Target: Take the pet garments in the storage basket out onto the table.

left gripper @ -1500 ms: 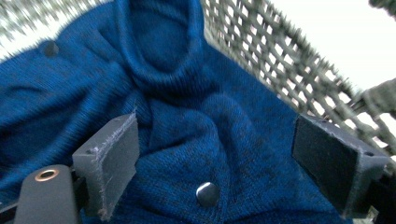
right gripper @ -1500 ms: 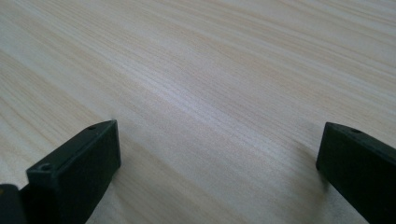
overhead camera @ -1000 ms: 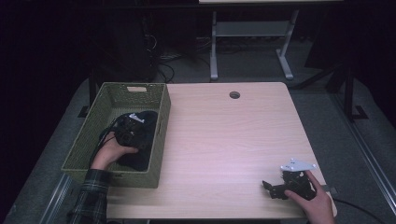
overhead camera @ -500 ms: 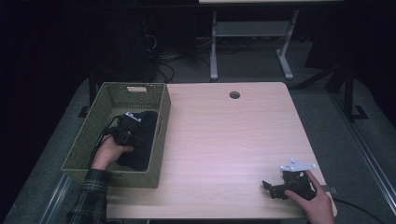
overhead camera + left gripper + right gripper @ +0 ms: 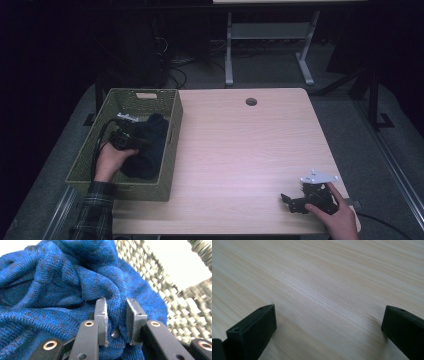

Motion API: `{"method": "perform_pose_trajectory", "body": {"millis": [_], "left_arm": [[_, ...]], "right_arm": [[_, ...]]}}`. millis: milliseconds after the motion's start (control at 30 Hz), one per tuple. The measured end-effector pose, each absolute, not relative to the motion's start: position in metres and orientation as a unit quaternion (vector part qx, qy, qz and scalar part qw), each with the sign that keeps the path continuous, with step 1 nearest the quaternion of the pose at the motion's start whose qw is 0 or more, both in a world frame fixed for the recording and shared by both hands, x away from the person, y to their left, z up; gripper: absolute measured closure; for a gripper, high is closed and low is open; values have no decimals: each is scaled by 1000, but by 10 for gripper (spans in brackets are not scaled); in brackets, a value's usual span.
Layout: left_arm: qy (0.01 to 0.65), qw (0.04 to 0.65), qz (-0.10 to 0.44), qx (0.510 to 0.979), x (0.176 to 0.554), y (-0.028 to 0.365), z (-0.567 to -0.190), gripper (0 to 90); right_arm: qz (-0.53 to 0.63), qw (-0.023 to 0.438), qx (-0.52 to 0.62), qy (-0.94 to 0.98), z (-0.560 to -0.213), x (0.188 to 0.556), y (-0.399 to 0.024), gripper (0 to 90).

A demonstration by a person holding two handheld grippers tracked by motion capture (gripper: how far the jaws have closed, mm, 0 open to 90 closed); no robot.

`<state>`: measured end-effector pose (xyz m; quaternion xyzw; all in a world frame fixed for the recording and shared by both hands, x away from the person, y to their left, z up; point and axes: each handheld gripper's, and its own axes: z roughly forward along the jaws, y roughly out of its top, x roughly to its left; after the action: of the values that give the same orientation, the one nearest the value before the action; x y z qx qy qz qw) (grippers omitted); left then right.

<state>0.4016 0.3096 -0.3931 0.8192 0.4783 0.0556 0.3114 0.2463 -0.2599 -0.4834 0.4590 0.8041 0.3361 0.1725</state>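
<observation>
Sweater (image 5: 62, 290) lay bunched in the green basket (image 5: 170, 150), a fold pinched in my left claw (image 5: 116, 315), so I judged lifting it out came next while my right claw (image 5: 329, 322) gaped on the desk (image 5: 240, 150).

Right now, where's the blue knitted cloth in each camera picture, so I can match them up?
High view: blue knitted cloth lies dark inside the green basket, at left, by the left gripper.
Left gripper view: it covers the left and centre, a fold pinched between the jaws.
Right gripper view: bare table, no cloth.
Shared landmark: the basket's woven wall.
</observation>
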Motion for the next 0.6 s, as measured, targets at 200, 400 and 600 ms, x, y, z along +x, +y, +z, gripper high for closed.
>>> {"method": "perform_pose_trajectory", "body": {"millis": [200, 400, 600], "left_arm": [[475, 347, 68, 806, 397, 316, -384, 737], [470, 395, 76, 786, 392, 321, -374, 741], [456, 443, 83, 768, 385, 328, -360, 742]], "right_arm": [[336, 173, 459, 804, -483, 246, -260, 0], [336, 173, 459, 804, -483, 246, -260, 0], [336, 173, 459, 804, -483, 246, -260, 0]]}}
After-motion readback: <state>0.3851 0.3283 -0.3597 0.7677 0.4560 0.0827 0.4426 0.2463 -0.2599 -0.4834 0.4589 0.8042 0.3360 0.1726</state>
